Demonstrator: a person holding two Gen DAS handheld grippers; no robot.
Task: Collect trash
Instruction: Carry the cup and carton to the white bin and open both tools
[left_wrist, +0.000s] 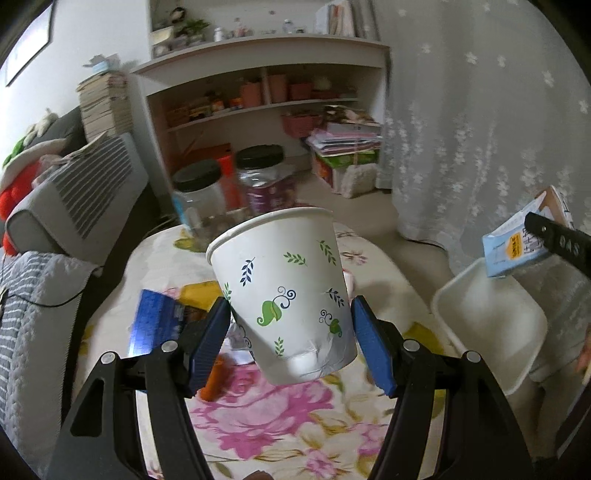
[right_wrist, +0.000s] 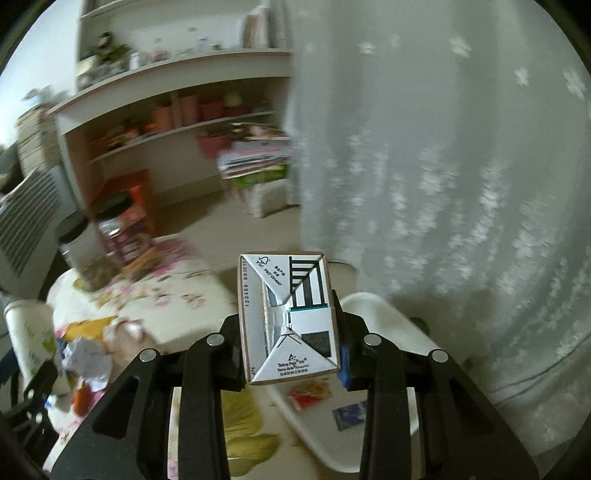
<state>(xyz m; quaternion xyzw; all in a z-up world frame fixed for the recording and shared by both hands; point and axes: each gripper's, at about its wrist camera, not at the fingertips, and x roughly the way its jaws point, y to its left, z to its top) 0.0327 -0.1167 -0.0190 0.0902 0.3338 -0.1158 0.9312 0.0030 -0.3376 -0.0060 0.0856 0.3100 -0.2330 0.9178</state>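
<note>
Both hands are carrying trash toward the white bin, and the step in hand, as far as one can judge, is to drop each piece into it. The left gripper is clamped on a paper cup, its blue pads pressing the lower wall on either side, with the cup tilted so its rim leans away from the jaws and its dented base sits between them. The right gripper is clamped on a flattened milk carton, which stands end-on between the jaws with its folded bottom facing back toward the camera. The bin lies just beyond and below the right jaws, with a few wrappers already inside; from the left gripper it sits off to the right of the jaws. To do this well, each piece should be brought fully over the bin's opening before the jaws let go, one hand at a time so the grippers do not crowd each other. The cup is soft, so squeezing harder would only crush it. Both grippers point forward and slant downward over the flowered tablecloth.
</note>
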